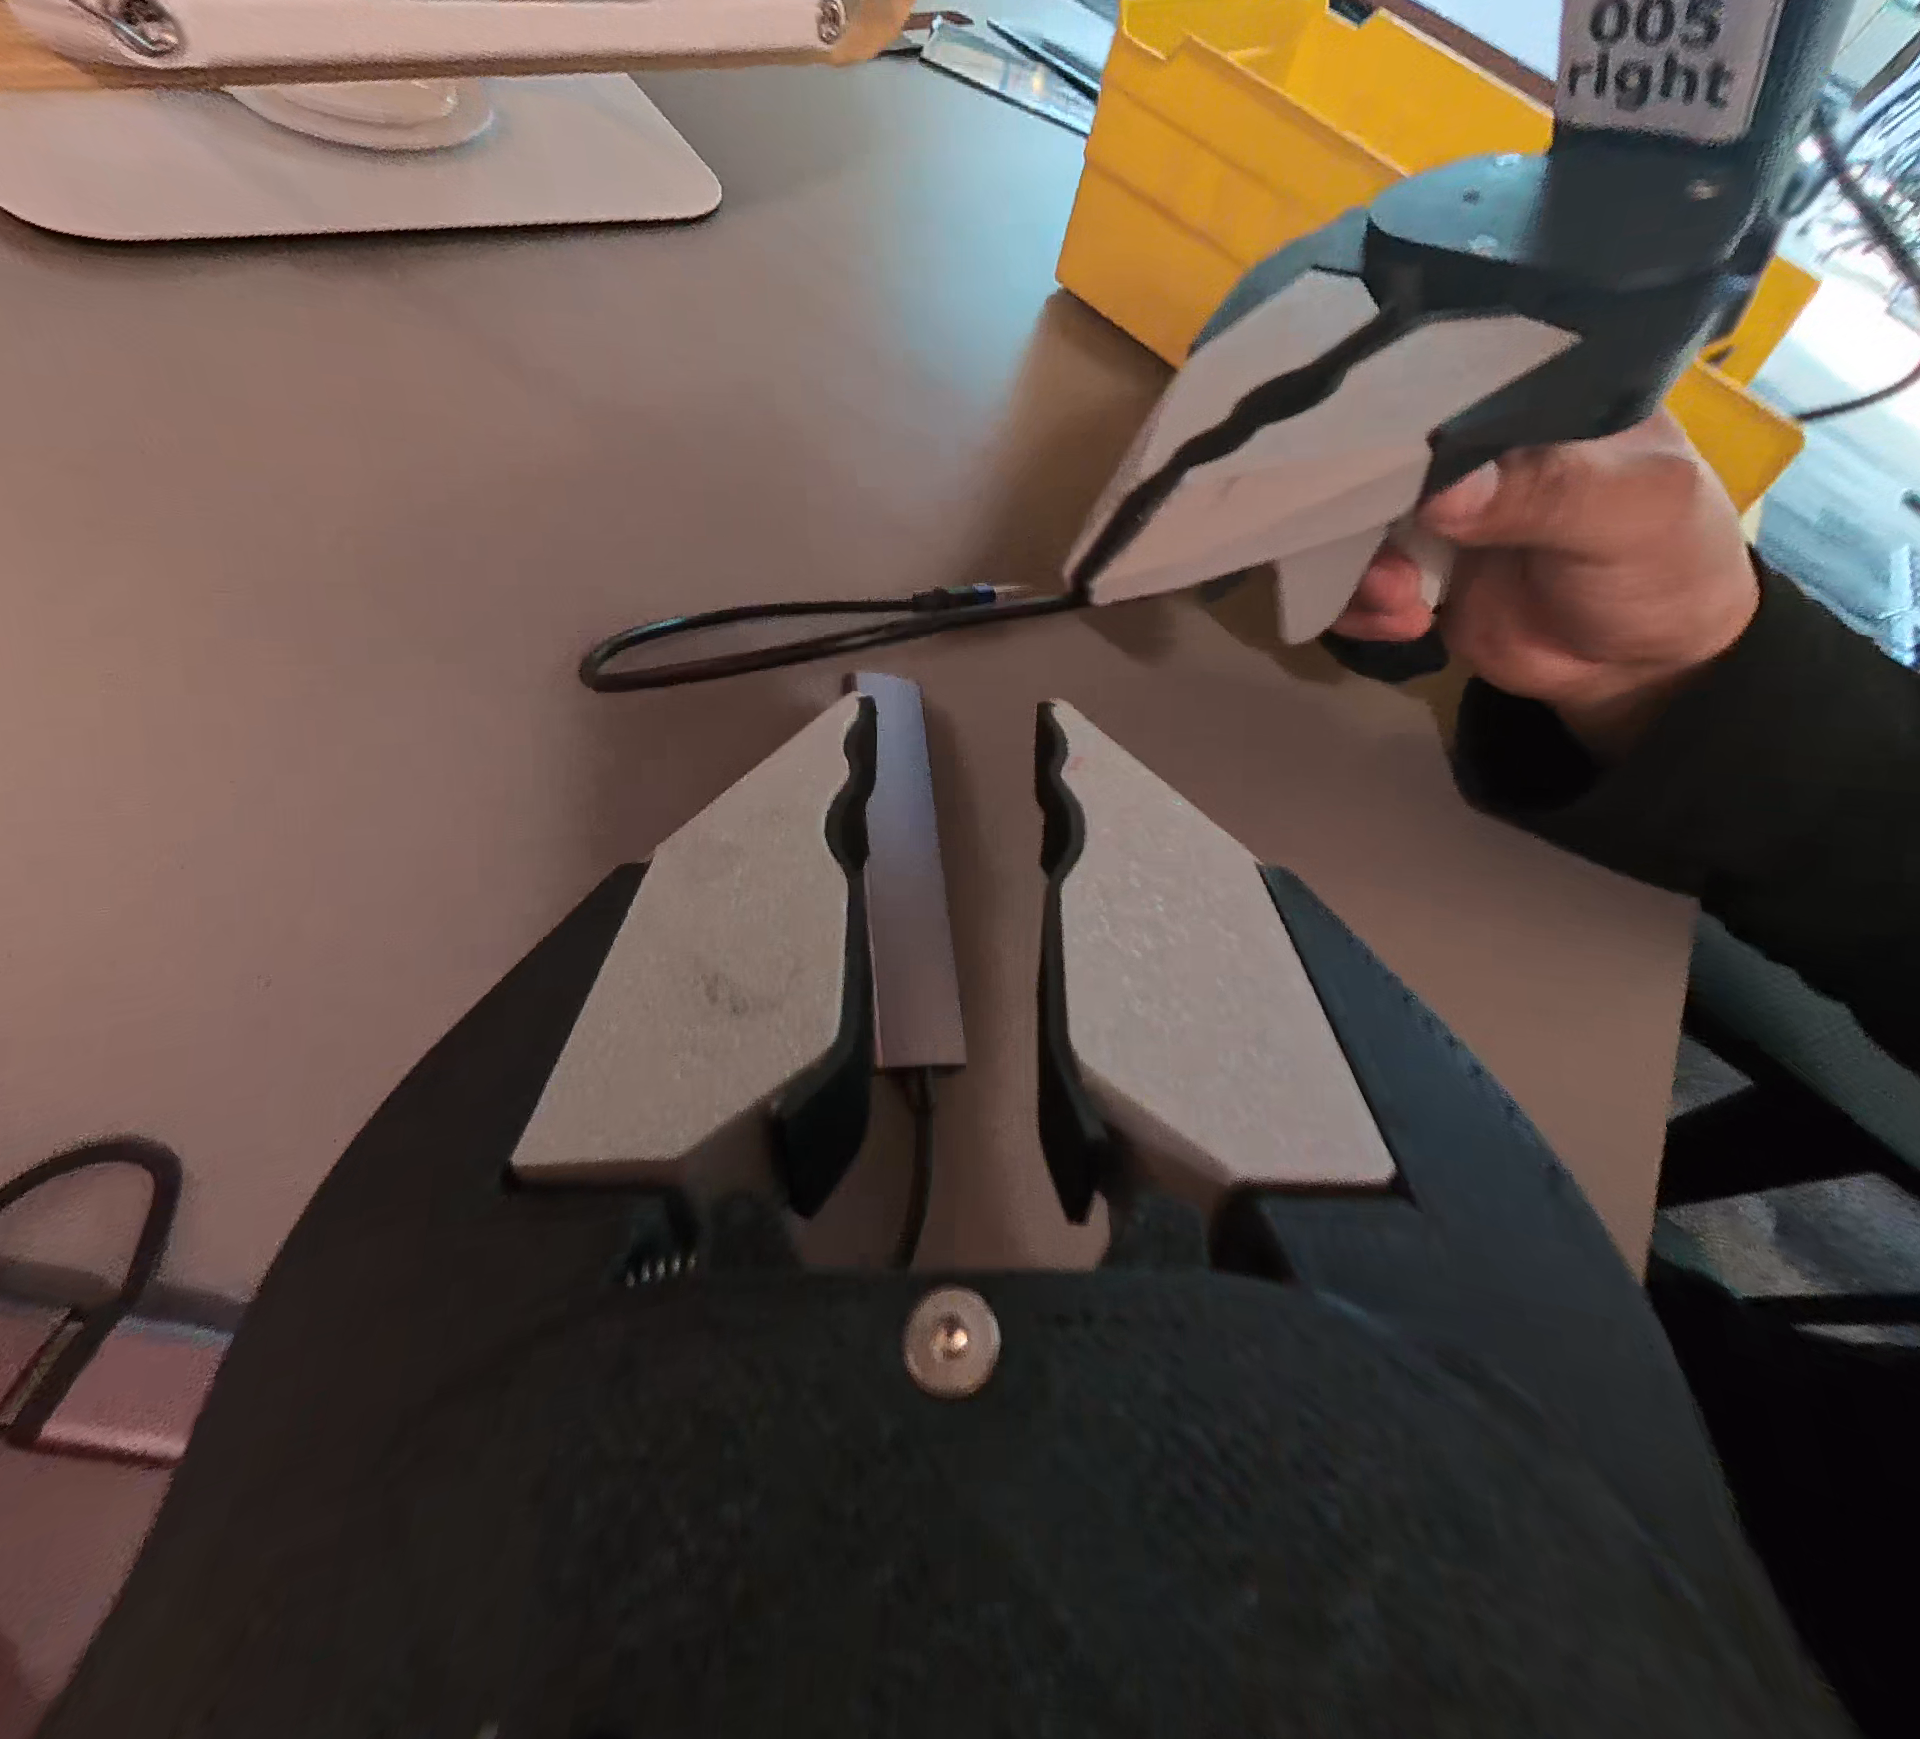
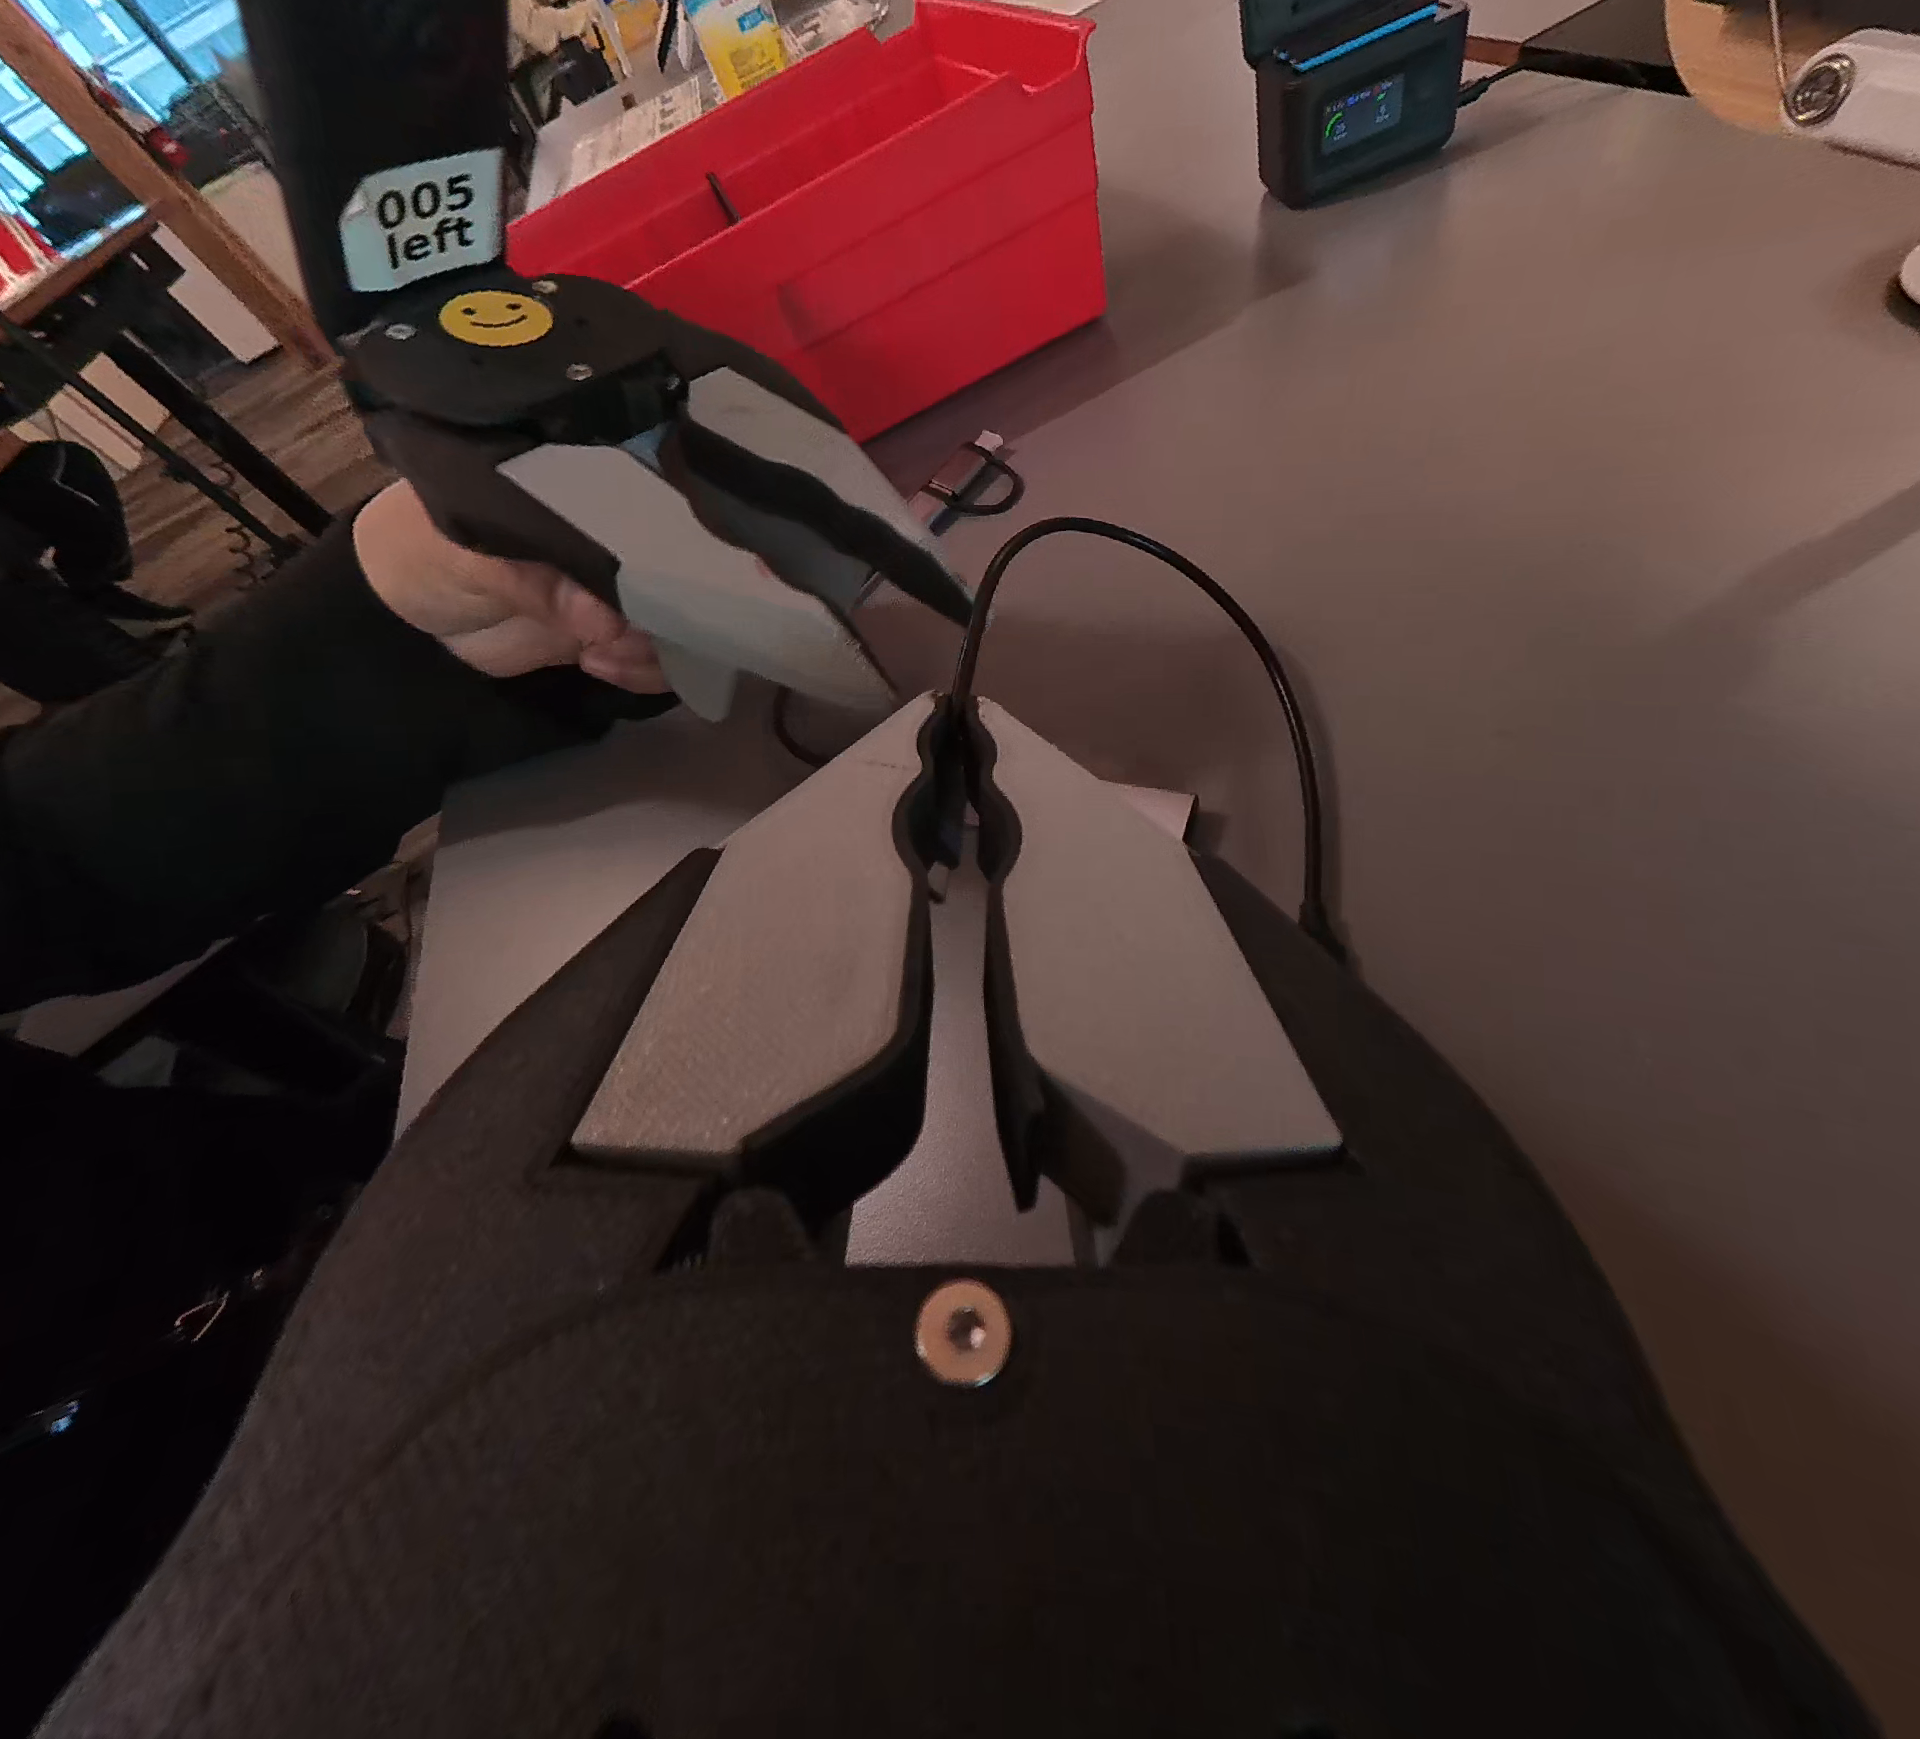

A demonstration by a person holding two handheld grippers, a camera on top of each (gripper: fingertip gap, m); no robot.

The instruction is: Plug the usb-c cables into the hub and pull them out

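The left tool [image 1: 948, 725] is hanging released over the hub [image 1: 912, 868], which is lying on the surface [image 1: 416, 494] between its fingers. Just beyond the hub, the right tool [image 2: 958, 710] is pinching the black cable [image 1: 727, 635], clenched near its plug.

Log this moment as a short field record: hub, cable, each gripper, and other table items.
hub: dark slim bar flat on the table, between the open fingers of the left gripper
cable: black USB-C cable, looped on the table, not plugged in
right gripper: shut on the cable near its plug
bins: yellow bin; red bin
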